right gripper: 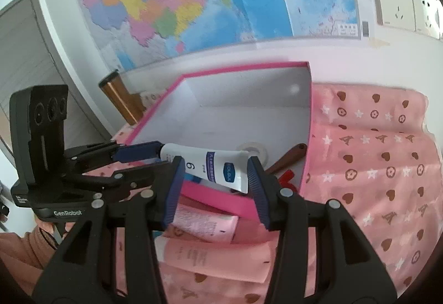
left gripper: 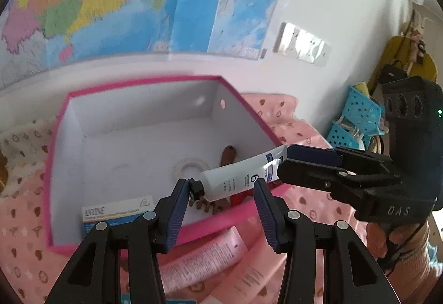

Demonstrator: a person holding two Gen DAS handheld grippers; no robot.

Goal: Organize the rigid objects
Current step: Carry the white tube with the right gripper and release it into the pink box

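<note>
White tube (left gripper: 238,179) held in the air over the near rim of the pink box (left gripper: 58,154), level between both tools. Right gripper (right gripper: 214,174) clamps its flat crimped end; left gripper (left gripper: 221,193) presses on the black cap end. Tape roll (left gripper: 190,166) and medicine carton (left gripper: 116,214) lie inside the box.
</note>
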